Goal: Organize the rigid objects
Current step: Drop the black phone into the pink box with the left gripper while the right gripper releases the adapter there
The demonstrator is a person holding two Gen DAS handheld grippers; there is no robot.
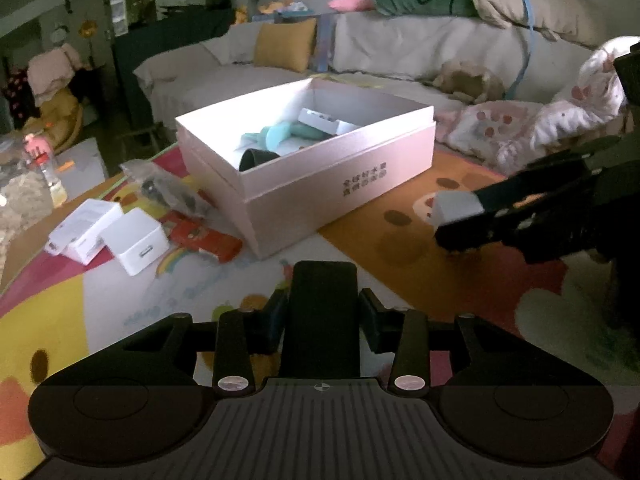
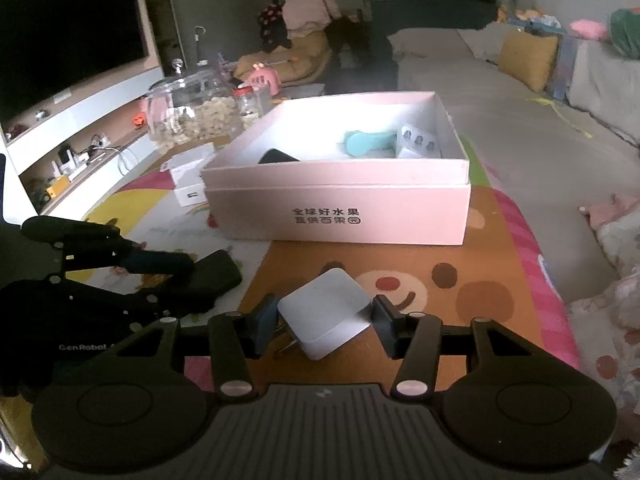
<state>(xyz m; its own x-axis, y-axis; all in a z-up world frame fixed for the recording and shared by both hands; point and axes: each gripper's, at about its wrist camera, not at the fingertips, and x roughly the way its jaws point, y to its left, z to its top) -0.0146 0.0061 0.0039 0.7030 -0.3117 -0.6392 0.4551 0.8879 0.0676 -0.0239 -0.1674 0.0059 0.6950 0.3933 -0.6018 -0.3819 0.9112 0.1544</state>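
Observation:
A pink-white open box (image 1: 312, 184) stands on the play mat; it also shows in the right wrist view (image 2: 340, 216). Inside lie a teal object (image 1: 276, 133), a black object (image 1: 258, 158) and a white tray (image 1: 320, 120). My left gripper (image 1: 323, 312) is shut on a black flat device (image 1: 323, 304), held above the mat; the right wrist view shows it too (image 2: 216, 276). My right gripper (image 2: 324, 320) is shut on a white plug adapter (image 2: 324, 314), in front of the box; the left wrist view shows it at right (image 1: 456, 206).
Two white small boxes (image 1: 108, 234), a plastic bag (image 1: 168, 190) and a red packet (image 1: 204, 238) lie left of the box. A sofa (image 1: 400, 60) is behind. Glass jars (image 2: 192, 116) and a TV shelf (image 2: 80, 120) stand at left.

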